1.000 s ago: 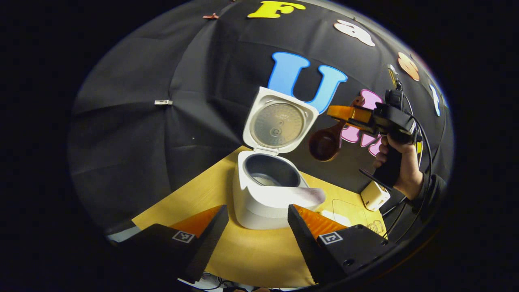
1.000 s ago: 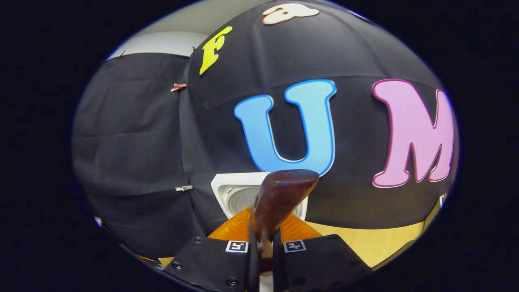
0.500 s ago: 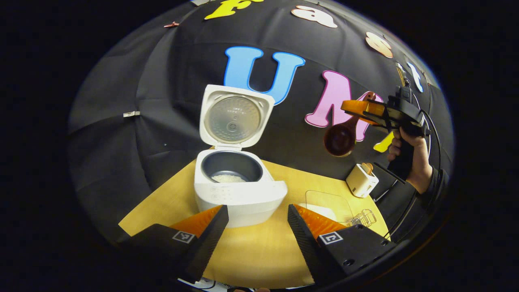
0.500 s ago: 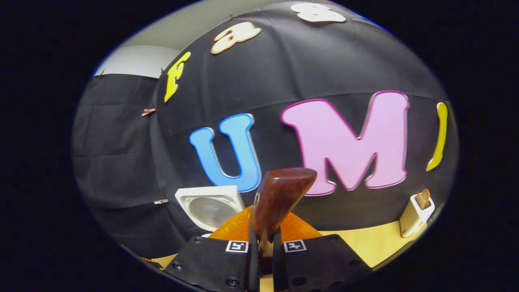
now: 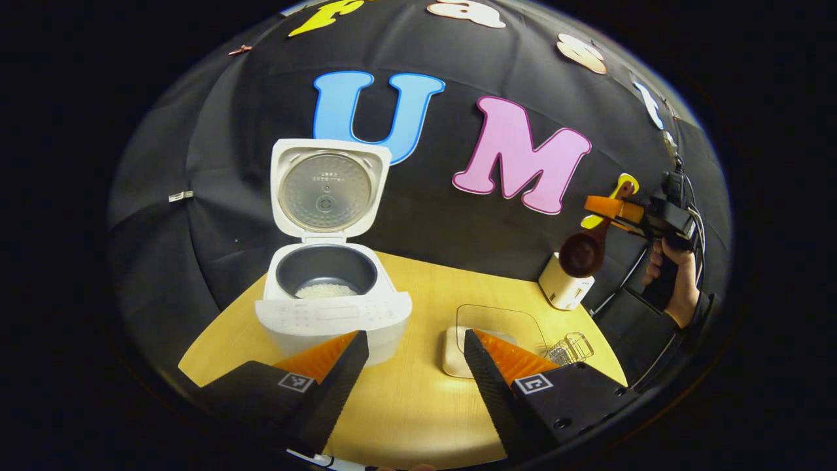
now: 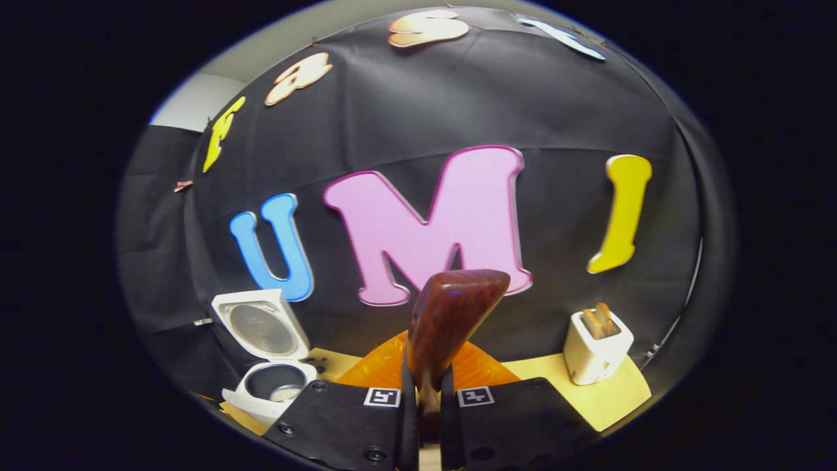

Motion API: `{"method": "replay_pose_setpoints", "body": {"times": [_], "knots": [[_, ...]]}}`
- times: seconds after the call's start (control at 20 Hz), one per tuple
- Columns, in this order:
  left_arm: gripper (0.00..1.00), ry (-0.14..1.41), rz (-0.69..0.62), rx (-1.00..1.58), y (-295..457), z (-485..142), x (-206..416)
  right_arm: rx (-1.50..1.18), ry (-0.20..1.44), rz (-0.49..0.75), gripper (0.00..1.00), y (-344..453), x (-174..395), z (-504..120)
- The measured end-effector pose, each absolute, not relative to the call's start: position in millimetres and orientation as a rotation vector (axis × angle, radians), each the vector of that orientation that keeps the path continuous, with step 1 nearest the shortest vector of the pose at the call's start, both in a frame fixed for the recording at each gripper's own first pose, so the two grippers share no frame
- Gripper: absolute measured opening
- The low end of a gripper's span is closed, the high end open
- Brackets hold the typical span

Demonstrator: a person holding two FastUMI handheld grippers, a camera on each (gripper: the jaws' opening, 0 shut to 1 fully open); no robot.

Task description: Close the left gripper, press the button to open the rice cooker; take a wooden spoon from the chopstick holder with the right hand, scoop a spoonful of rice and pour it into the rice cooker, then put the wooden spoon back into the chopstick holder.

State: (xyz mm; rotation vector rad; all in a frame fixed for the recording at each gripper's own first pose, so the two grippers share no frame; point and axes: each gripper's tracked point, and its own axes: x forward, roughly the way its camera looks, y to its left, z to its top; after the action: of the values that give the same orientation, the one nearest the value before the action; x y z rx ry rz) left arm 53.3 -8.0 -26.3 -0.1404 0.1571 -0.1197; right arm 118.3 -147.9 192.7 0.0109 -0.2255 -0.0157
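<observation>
The white rice cooker (image 5: 330,307) stands on the wooden table (image 5: 418,399) with its lid up and some rice in its dark pot; in the right gripper view the rice cooker (image 6: 268,386) sits at the lower left. My right gripper (image 6: 424,418) is shut on the handle of the wooden spoon (image 6: 451,314), whose bowl rises ahead. In the left gripper view the spoon (image 5: 582,252) hangs from the right gripper (image 5: 618,209), just above the white chopstick holder (image 5: 563,288). The chopstick holder (image 6: 596,350) holds other wooden utensils. My left gripper (image 5: 416,353) is open above the table's near side.
A clear lidded container of rice (image 5: 500,330) lies on the table right of the cooker, with a small clear glass item (image 5: 571,347) beside it. A hand (image 5: 673,288) in a dark sleeve holds the right gripper at the table's right end.
The right gripper has carried the spoon rightward and down, from beside the cooker's lid to above the chopstick holder. The left gripper's view has swung right, so the cooker now appears further left.
</observation>
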Motion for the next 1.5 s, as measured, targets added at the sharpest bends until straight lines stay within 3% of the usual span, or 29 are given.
{"method": "replay_pose_setpoints", "body": {"times": [0.5,0.55,0.65,1.0,1.5], "knots": [[0.95,0.19,-0.143,-0.109,-53,-21,61,0.162,-0.115,-0.232,0.17,-293,102,110],[0.91,0.196,-0.14,-0.109,-55,-22,62,0.169,-0.095,-0.238,0.17,-298,101,98],[0.95,0.206,-0.139,-0.101,-59,-23,60,0.147,-0.057,-0.265,0.17,-312,101,71],[0.95,0.192,-0.105,-0.066,-51,-9,60,0.197,0.055,-0.312,0.17,-331,110,-5],[0.95,0.178,-0.046,-0.096,-28,1,55,0.242,0.147,-0.363,0.18,-334,129,-55]]}}
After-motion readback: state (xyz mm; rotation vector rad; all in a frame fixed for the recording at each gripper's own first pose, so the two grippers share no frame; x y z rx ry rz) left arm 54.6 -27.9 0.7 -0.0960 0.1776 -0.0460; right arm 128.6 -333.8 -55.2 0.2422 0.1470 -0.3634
